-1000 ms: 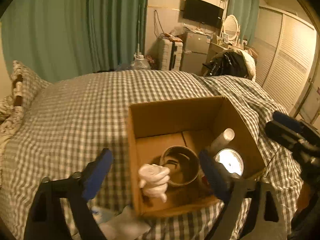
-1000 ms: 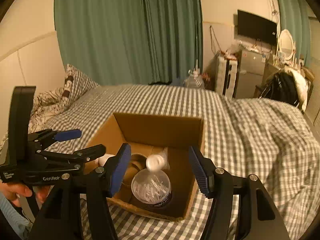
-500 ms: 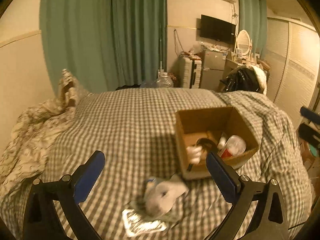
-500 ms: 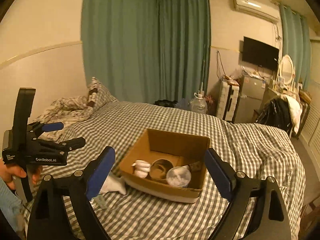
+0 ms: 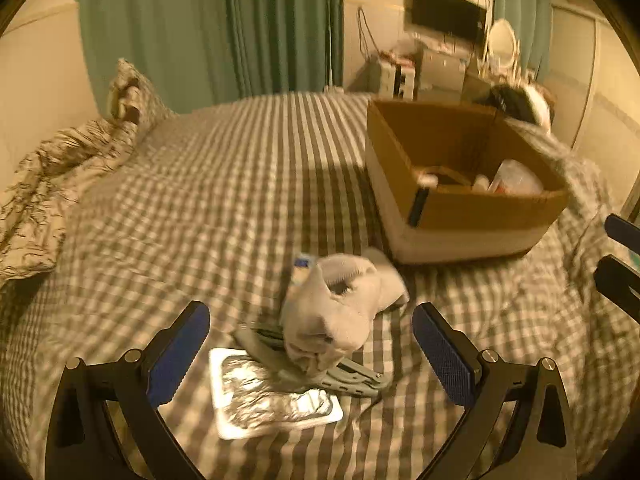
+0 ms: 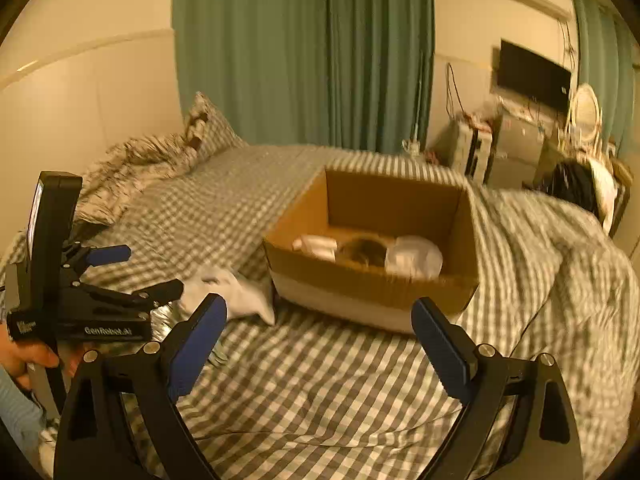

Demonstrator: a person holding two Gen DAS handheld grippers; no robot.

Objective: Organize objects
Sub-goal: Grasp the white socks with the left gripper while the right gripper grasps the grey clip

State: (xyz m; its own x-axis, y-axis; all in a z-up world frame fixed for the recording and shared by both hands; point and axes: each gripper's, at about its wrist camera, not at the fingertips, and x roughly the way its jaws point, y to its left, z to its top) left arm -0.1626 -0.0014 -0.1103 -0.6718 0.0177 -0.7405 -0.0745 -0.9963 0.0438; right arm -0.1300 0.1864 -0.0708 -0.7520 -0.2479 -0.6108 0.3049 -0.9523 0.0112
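Observation:
A cardboard box (image 5: 476, 208) stands on the checked bed; it also shows in the right wrist view (image 6: 372, 284). Inside lie a white sock, a round tin and a clear lidded tub (image 6: 416, 256). In front of the box lies a pale sock (image 5: 340, 304) on a grey tool (image 5: 344, 376), next to a foil blister pack (image 5: 272, 400). My left gripper (image 5: 310, 354) is open and empty, just short of the sock, which sits between its fingers. My right gripper (image 6: 320, 344) is open and empty, short of the box.
A rumpled patterned duvet (image 5: 44, 184) and a pillow (image 5: 132, 92) lie at the bed's far left. Green curtains (image 6: 304, 52) hang behind. A dresser with a TV (image 6: 532, 76) and mirror stands at the far right. The left gripper's body (image 6: 80, 304) shows at the right view's left.
Both grippers have pulled back from the box. The left one has then dropped low toward the sock and blister pack, which now look much larger.

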